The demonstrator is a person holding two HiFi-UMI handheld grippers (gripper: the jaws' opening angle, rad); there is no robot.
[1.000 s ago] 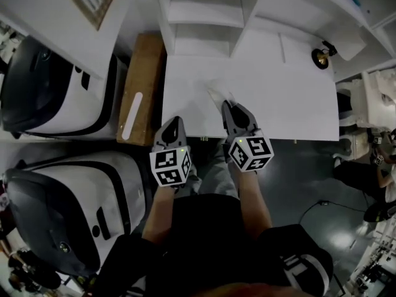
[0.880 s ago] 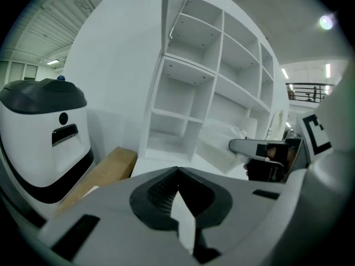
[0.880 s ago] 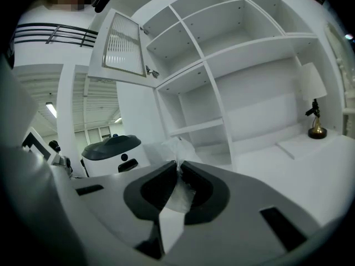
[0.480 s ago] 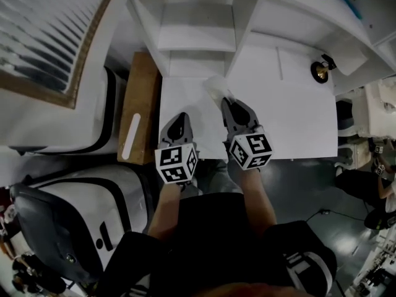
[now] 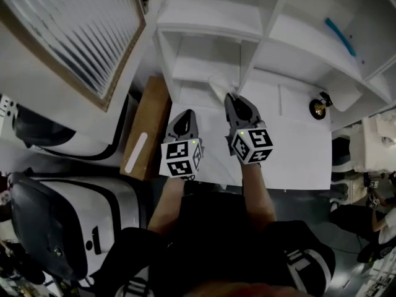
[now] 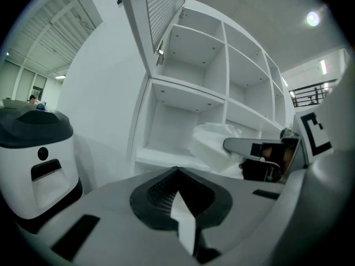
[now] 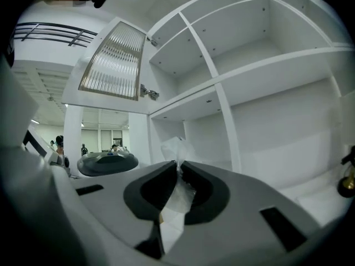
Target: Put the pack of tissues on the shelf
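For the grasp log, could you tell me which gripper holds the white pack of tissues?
The right gripper: its jaws pinch the white plastic-wrapped tissue pack, while the left gripper is shut on nothing.

We face a white shelf unit point(image 5: 210, 60) of open compartments, rising from the back of a white bench point(image 5: 291, 147). Up on the left, a louvred door point(image 5: 80, 36) in a wooden frame stands open. A brown wooden board point(image 5: 151, 113) lies just beside the bench's left edge, with white-and-black machines point(image 5: 62, 215) further left. The floor point(image 5: 328, 209) is dark and glossy. In the left gripper view we see a ceiling lamp point(image 6: 313, 19) glowing above a railing point(image 6: 309, 96).
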